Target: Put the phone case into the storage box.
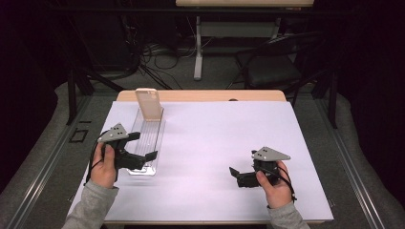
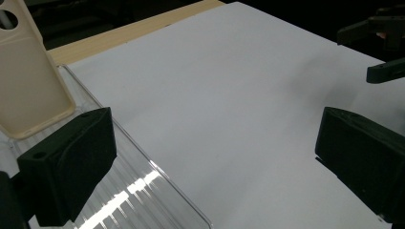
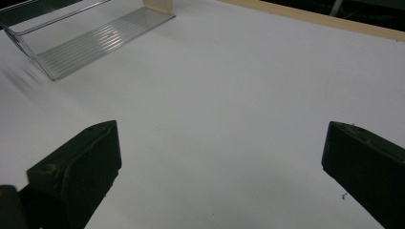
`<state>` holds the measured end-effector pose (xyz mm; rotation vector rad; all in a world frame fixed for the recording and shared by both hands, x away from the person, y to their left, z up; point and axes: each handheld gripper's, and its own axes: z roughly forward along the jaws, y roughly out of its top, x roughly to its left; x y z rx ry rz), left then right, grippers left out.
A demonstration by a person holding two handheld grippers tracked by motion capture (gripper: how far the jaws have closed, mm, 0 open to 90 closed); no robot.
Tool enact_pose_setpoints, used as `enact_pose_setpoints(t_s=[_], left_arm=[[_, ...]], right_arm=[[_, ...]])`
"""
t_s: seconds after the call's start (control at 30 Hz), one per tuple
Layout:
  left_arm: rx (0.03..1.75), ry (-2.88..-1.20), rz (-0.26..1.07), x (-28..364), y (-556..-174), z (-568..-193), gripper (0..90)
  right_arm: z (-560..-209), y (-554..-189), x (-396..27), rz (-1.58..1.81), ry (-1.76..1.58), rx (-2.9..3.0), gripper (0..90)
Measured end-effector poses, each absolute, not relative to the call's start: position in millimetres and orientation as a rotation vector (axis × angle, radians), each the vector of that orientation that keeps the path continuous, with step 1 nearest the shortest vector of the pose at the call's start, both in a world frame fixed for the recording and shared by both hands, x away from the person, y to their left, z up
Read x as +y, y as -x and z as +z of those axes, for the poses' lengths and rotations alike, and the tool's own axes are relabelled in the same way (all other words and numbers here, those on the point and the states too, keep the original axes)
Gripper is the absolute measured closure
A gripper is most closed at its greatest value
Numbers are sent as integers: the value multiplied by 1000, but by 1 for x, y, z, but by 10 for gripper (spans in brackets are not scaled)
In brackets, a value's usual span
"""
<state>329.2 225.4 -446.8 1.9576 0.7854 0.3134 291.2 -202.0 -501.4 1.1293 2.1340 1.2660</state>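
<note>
A clear ribbed plastic tray [image 1: 149,138] lies lengthwise on the left part of the white sheet [image 1: 215,143] that covers the counter [image 1: 200,96]. At the tray's far end a cream phone case [image 1: 148,105] stands upright, leaning slightly, with its camera hole at the top. In the left gripper view the case's upper edge is cut off by the frame, and in the right gripper view just its bottom strip appears at the tray's far end.

The left gripper [image 1: 142,149] hangs over the near end of the tray, its jaws spread wide with nothing between them; one jaw sits above the tray's ribbed floor, the other out over the bare sheet. Whether it touches the tray cannot be made out. The right gripper [image 1: 237,175] is well apart from the tray, low over the sheet toward the near right, jaws likewise wide apart and empty. Grey sleeves [image 1: 93,205] enter from the near edge.

Beyond the tray, the counter's wooden edge shows past the sheet. The room behind is dark: a tangle of cables [image 1: 153,57] on the floor, a table leg [image 1: 197,47] and a black chair [image 1: 277,62], details there hard to read.
</note>
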Motion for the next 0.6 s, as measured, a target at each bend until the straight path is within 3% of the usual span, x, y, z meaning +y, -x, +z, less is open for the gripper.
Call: enact_pose_setpoints(t_s=[0.6], left_arm=[[786,-1937,280,232,-324,-463,7]], right_arm=[[-511,-292,-202,1244,-1128,2158,0]])
